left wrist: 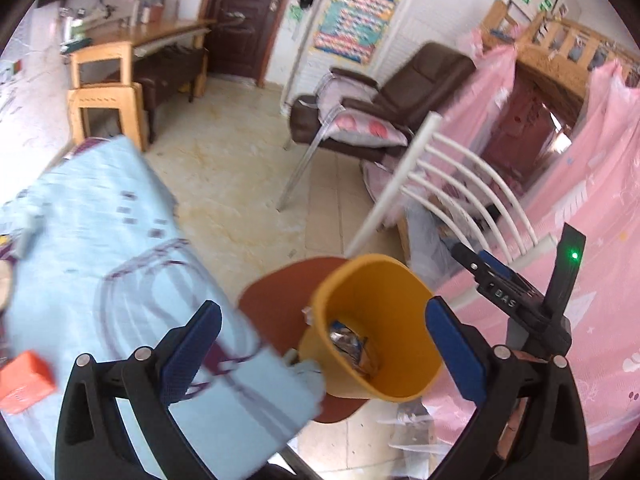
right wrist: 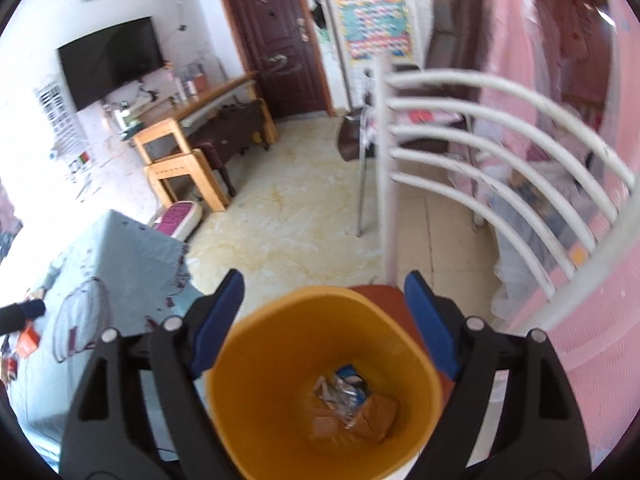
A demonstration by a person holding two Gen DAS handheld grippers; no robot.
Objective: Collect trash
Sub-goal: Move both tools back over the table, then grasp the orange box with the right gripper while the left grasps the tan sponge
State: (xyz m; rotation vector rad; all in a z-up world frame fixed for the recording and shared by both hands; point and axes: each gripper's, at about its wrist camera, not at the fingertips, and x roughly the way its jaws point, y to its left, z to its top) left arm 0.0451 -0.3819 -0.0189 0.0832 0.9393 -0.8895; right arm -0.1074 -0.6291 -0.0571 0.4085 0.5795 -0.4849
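**Operator:** Starting with my left gripper [left wrist: 324,344]: the jaws are spread as wide as I get them, with nothing pinched between the blue pads [left wrist: 456,348]. Through the gap I look down into the yellow bin [left wrist: 384,292], which sits on a reddish-brown chair seat [left wrist: 272,304].

**Observer:** And the other one?

**Operator:** My right gripper [right wrist: 324,320] is also open and empty. It hangs right above the bin's mouth, so the yellow rim [right wrist: 240,344] fills the space between the pads in that view. I cannot tell whether the pads brush the rim; I see no grip on it.

**Observer:** Where is the trash?

**Operator:** At the bottom of the bin: crumpled wrappers [right wrist: 348,392], one silvery with blue print, and something brown and flat beside it. From the left view the same wrappers [left wrist: 352,344] show low inside the tilted opening.

**Observer:** What surrounds it?

**Operator:** To the left of the bin is a table under a light blue cloth [left wrist: 100,240] with purple drawings, and an orange box [left wrist: 26,380] lies on it near the left claw. Behind the bin rises a white slatted chair back [right wrist: 480,152]. Pink fabric [left wrist: 592,240] hangs on the right, and the right gripper's body shows against it in the left view, with a green light on.
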